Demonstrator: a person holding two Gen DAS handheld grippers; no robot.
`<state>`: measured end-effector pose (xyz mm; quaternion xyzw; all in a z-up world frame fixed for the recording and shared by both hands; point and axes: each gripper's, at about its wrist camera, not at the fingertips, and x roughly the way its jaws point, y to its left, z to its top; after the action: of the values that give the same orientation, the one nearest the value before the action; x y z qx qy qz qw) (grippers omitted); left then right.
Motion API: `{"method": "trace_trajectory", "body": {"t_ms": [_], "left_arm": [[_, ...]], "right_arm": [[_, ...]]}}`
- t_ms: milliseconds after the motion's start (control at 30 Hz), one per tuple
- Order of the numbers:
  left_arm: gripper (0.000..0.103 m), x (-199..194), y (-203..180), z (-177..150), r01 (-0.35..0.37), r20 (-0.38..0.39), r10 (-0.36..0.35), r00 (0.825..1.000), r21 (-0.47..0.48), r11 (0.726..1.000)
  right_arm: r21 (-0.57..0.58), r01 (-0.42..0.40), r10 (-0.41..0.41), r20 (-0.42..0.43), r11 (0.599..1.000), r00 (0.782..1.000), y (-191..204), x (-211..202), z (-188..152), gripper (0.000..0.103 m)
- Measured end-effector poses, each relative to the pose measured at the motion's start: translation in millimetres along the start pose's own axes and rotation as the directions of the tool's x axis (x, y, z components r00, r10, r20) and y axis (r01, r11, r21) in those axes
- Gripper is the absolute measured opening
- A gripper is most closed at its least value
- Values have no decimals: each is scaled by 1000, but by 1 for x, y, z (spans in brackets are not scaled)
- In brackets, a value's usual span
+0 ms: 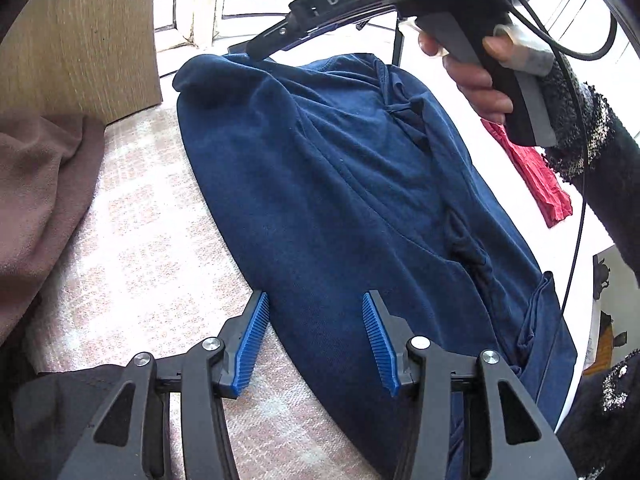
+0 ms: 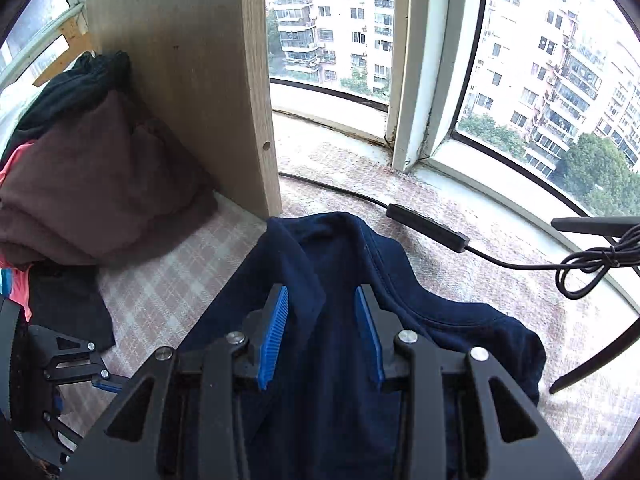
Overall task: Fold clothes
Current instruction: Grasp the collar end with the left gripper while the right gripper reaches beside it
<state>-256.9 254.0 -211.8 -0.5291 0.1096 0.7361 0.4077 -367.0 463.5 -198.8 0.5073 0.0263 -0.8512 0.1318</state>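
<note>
A navy blue shirt [image 1: 340, 184] lies stretched out on a pink checked cloth [image 1: 152, 248]. My left gripper [image 1: 316, 320] stands open over the shirt's near edge, and its blue pads [image 1: 256, 332] are apart and not pressing the fabric. At the shirt's far end a hand [image 1: 472, 80] holds my right gripper [image 1: 260, 50]. In the right wrist view the right gripper [image 2: 322, 316] is open above a raised fold of the shirt [image 2: 320, 256]. The fabric lies between its pads [image 2: 276, 320] without being pinched. The left gripper [image 2: 80, 364] shows at the lower left edge.
A wooden panel [image 2: 192, 80] stands upright left of the shirt, with folded brown [image 2: 96, 184] and black [image 2: 88, 80] clothes beside it. A black cable with an inline box [image 2: 428, 228] crosses the cloth by the window. A red cloth [image 1: 536, 176] lies to the right.
</note>
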Motion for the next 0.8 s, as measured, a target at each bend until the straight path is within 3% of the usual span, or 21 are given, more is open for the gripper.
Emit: {"method": "trace_trajectory", "body": {"t_ms": [233, 267, 300, 333, 433, 567, 667, 733, 800], "left_arm": [[50, 1, -1, -6, -3, -1, 3, 1000, 16, 1000], [50, 2, -2, -7, -3, 1, 3, 1000, 18, 1000], [50, 3, -2, -7, -5, 3, 5, 1000, 20, 1000], [50, 4, -3, -8, -7, 5, 7, 1000, 22, 1000], [50, 8, -7, -8, -15, 8, 15, 1000, 33, 999], [50, 8, -6, -7, -10, -8, 10, 1000, 21, 1000], [49, 0, -2, -3, -19, -11, 19, 1000, 4, 1000], [49, -10, 3, 1, -32, 13, 32, 999, -9, 999], [49, -13, 7, 13, -17, 38, 18, 999, -29, 999]], "right_arm": [[-29, -65, 64, -37, 997, 997, 16, 40, 22, 37], [-31, -77, 76, -31, 997, 997, 16, 42, 23, 35], [-33, -89, 88, -24, 995, 996, 17, 44, 25, 4], [-10, -76, 76, 8, 997, 997, 13, 41, 26, 5], [61, -39, 39, -3, 997, 999, 1, 47, 25, 6], [56, 15, -17, 30, 998, 999, 5, 10, 17, 22], [121, -87, 65, 174, 989, 983, -11, -66, -14, 25], [146, -55, 15, 261, 988, 965, -27, -115, -47, 25], [199, 8, -63, 274, 980, 960, -51, -143, -79, 25]]}}
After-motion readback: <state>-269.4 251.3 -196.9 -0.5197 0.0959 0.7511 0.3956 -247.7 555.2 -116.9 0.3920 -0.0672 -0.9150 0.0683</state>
